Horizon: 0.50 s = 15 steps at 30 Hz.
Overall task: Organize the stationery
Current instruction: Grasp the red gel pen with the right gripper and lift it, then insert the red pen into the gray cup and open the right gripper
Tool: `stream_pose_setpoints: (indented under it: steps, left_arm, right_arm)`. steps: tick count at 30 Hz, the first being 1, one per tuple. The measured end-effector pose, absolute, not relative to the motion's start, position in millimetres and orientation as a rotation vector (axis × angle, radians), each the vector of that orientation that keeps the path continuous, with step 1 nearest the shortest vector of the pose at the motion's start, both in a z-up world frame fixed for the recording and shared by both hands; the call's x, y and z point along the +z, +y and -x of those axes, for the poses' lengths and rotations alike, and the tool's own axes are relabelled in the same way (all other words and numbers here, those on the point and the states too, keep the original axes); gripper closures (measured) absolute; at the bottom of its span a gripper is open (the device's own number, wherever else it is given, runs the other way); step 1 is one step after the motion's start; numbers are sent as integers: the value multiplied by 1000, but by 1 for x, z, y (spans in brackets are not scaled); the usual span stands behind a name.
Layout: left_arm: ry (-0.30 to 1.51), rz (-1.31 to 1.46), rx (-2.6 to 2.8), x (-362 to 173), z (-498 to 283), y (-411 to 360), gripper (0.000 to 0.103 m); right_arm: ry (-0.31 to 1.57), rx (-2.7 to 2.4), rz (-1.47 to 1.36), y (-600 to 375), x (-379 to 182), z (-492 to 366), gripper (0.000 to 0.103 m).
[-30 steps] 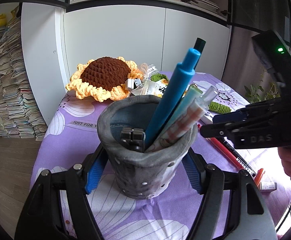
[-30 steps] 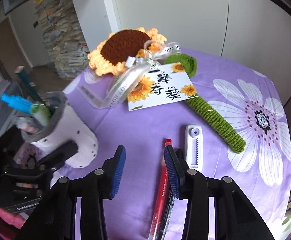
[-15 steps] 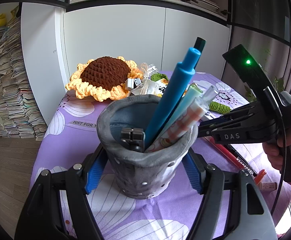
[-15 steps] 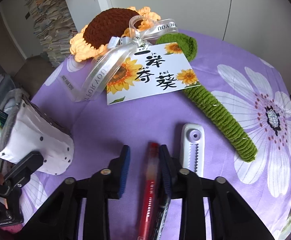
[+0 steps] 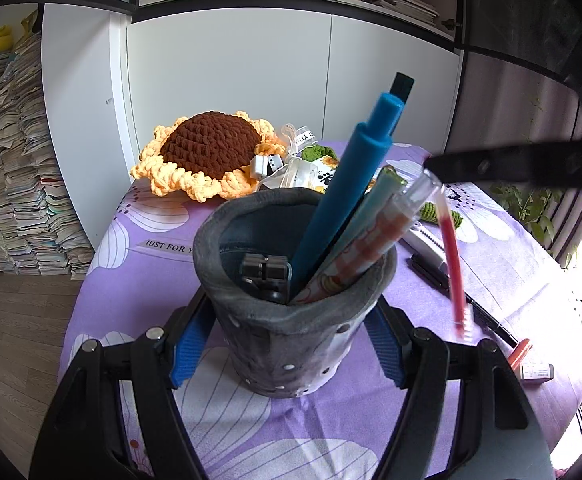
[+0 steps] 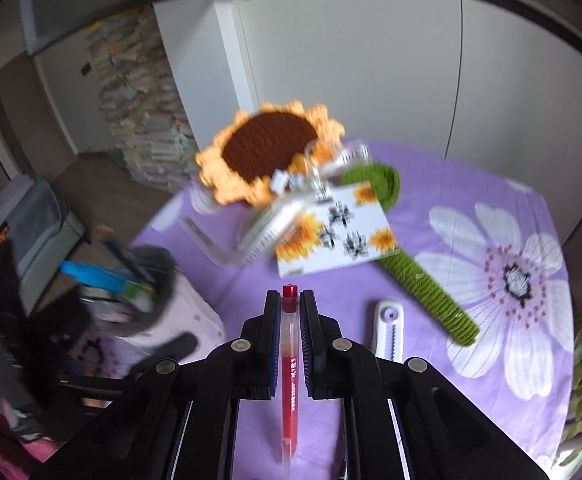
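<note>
My left gripper (image 5: 287,344) is shut on a grey felt pen holder (image 5: 291,320) standing on the purple cloth. It holds a blue pen (image 5: 347,188), several other pens and a black clip (image 5: 265,270). My right gripper (image 6: 290,308) is shut on a red pen (image 6: 289,360), lifted off the table. In the left wrist view the red pen (image 5: 451,256) hangs from the right gripper's fingers (image 5: 491,166), just right of the holder. The holder also shows blurred in the right wrist view (image 6: 163,300).
A crochet sunflower (image 5: 211,152) with green stem (image 6: 423,276), ribbon and card (image 6: 331,236) lies at the back. A white tool (image 6: 389,328), a black pen (image 5: 451,292) and an orange-capped item (image 5: 523,354) lie on the flowered cloth (image 6: 511,272). Book stacks (image 5: 15,160) stand left.
My right gripper closed on the red pen, lifted it off the cloth and carried it up and left toward the holder. My left gripper and the holder have not moved.
</note>
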<state>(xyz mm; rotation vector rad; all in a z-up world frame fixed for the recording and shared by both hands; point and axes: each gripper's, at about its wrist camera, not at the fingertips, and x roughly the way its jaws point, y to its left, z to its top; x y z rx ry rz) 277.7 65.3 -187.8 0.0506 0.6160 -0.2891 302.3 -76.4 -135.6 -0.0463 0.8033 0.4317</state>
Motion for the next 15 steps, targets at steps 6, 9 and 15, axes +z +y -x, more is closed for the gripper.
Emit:
stream_pose_setpoints:
  steps: [6, 9, 15]
  left_arm:
    - [619, -50, -289, -189, -278, 65, 32]
    - [619, -50, -289, -189, -278, 65, 32]
    - [620, -50, -289, -189, -278, 65, 32]
  right_arm:
    - [649, 449, 42, -71, -87, -270, 93]
    - [571, 441, 49, -69, -65, -256, 93]
    - [430, 451, 59, -59, -24, -245, 93]
